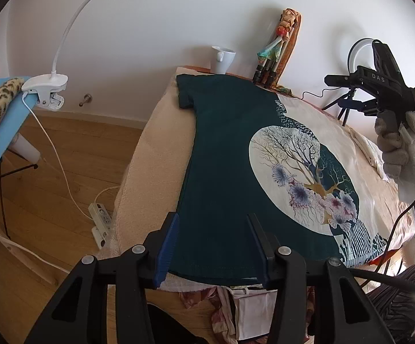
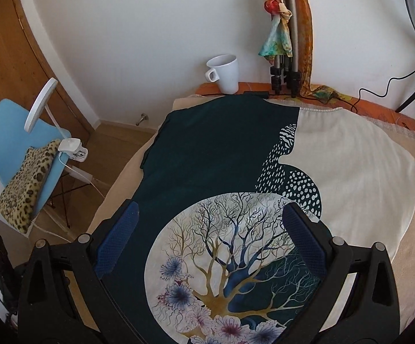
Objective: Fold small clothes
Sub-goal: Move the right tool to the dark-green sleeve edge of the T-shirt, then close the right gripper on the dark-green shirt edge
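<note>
Left wrist view: lying flat on the table (image 1: 138,154), shirt (image 1: 221,154), hem partly hidden by left gripper (image 1: 211,239), gaping wide. Hovering above, right gripper (image 2: 207,238), also wide, covering print's edges; shirt's near end cut off.

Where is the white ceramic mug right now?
The white ceramic mug stands at the table's far edge against the wall, just beyond the dark green printed T-shirt, left of the folded tripod legs in both views.
</note>
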Motion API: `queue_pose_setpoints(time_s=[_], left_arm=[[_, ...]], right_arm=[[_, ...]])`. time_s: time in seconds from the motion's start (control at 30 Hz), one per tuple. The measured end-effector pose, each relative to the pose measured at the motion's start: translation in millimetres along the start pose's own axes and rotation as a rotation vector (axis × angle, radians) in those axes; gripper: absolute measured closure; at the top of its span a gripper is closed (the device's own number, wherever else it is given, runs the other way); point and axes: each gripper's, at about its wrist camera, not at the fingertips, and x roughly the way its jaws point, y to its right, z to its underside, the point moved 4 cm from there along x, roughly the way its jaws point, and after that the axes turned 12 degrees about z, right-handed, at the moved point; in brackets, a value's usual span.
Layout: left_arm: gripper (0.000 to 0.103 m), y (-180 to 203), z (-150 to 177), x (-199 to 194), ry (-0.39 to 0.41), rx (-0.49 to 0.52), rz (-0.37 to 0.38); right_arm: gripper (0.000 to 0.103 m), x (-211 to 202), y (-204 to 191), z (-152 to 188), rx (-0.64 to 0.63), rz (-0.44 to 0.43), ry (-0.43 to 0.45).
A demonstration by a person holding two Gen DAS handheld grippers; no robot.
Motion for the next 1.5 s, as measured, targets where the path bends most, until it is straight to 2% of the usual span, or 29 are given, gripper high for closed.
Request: queue_pose_setpoints(time_s=[0.07, 0.2, 0.33, 0.4, 0.53, 0.87, 0.97, 1.1, 1.3, 1.4, 1.5], left_arm=[[0.056, -4, 6, 4, -0.001, -0.002, 0.001], [0.056, -13, 11, 12, -0.006, -0.01, 0.019], [0.056, -13, 15, 18, -0.01, 0.055, 0.008], [0.056, -12, 17, 22, -0.01, 0.076, 0.013], [0.056, -13, 21, 32, -0.02, 0.084, 0.051], [0.056, -15, 24, 46, -0.04, 0.086, 0.116], [0.066, -18, 23, 51, -0.06, 0.078, 0.148], [0.073, -21, 22, 55, -0.068, 0.082, 0.154], [0.082, -27, 19, 55, -0.066, 0.058, 0.17], [0.087, -30, 17, 54, -0.063, 0.056, 0.171], [0.092, -30, 15, 52, -0.059, 0.045, 0.186]], right_arm=[[0.009, 18, -10, -11, 0.003, -0.023, -0.03], [0.013, 54, -31, -36, 0.024, -0.048, -0.069], [0.021, 87, -56, -60, 0.044, -0.069, -0.097], [0.021, 105, -70, -72, 0.043, -0.065, -0.101], [0.032, 145, -100, -94, 0.022, -0.058, -0.12], [0.041, 238, -151, -123, 0.005, -0.045, -0.172], [0.043, 262, -165, -124, -0.03, -0.006, -0.186], [0.048, 277, -179, -127, -0.084, 0.03, -0.183], [0.056, 296, -176, -126, -0.077, 0.051, -0.217], [0.057, 298, -175, -123, -0.088, 0.054, -0.202], [0.062, 297, -178, -122, -0.106, 0.07, -0.198]])
